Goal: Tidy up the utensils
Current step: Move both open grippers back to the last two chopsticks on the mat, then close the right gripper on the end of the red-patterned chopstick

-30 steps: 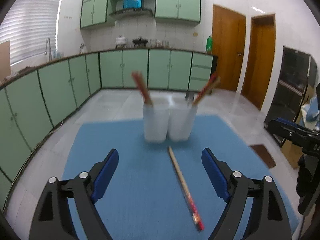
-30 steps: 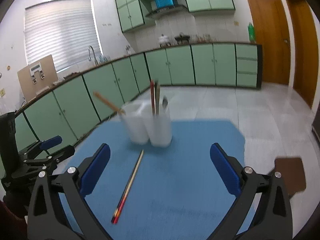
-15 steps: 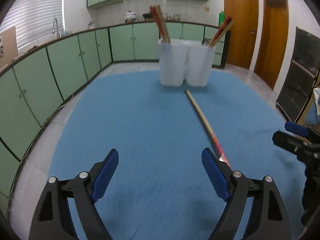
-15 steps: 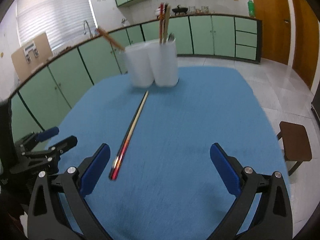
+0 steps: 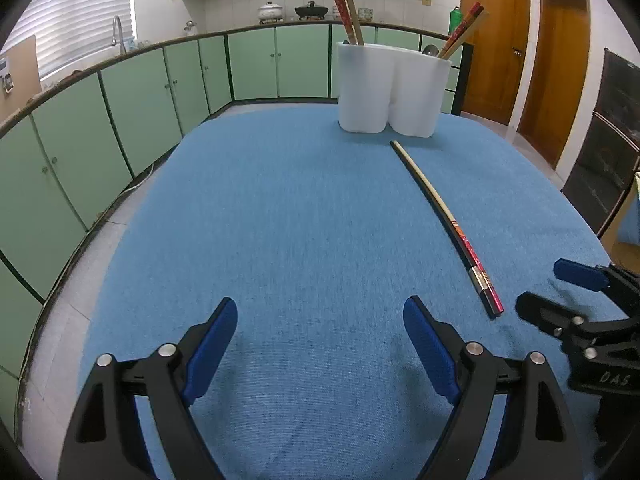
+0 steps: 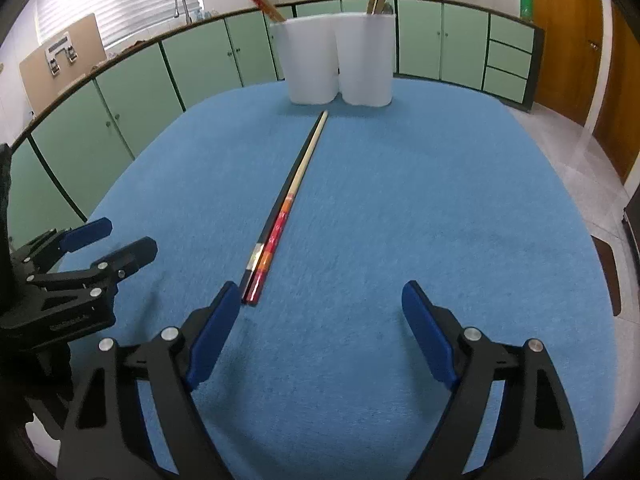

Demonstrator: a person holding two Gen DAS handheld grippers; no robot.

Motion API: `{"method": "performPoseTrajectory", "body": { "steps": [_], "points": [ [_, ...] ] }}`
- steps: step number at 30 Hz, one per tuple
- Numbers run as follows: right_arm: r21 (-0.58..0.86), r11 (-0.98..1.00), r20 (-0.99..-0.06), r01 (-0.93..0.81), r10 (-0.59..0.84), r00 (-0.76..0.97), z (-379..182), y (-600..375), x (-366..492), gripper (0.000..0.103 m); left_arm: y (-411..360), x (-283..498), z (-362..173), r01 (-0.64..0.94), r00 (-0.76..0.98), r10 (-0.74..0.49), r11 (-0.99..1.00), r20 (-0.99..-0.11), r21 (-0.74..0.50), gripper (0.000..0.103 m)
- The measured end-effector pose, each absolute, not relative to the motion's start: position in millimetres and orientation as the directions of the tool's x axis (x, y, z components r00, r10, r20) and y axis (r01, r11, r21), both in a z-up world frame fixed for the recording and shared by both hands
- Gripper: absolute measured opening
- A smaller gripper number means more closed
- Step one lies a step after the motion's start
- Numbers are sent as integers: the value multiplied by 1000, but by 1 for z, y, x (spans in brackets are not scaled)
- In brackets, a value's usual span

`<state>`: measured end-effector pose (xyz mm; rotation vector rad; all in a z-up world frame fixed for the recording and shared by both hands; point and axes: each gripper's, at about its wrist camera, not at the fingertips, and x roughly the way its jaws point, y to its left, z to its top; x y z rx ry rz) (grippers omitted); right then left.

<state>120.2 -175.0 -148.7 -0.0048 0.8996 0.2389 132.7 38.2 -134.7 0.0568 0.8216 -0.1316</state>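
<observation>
**Chopsticks flat on counter, both grippers empty**

We see a pair of chopsticks (image 6: 285, 208) lying side by side on the blue counter (image 6: 440, 208), pale tips toward the holder, red ends toward us. The white two-cup holder (image 6: 340, 62) stands at the far edge, just beyond the tips, with more chopsticks (image 5: 347, 8) upright in each cup. Our right gripper (image 6: 316, 320) sits low with jaws spread; its left finger is just beside the red ends. Our left gripper (image 5: 320, 332) sits left of the pair, jaws spread, holding nothing.
</observation>
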Motion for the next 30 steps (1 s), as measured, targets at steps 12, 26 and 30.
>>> {"method": "performPoseTrajectory", "body": {
  "steps": [12, 26, 30],
  "points": [
    [53, 974, -794, -218, 173, 582, -154, -166, 125, 75, 37, 132, -135, 147, 675, -102, 989, -731, -2, 83],
    [38, 987, -797, -155, 124, 592, -155, -191, 129, 71, 40, 133, -138, 133, 670, -98, 991, -736, -12, 84],
    [70, 981, -790, -183, 167, 590, -154, -187, 125, 61, 40, 133, -138, 131, 673, -97, 991, -734, -10, 84]
  ]
}}
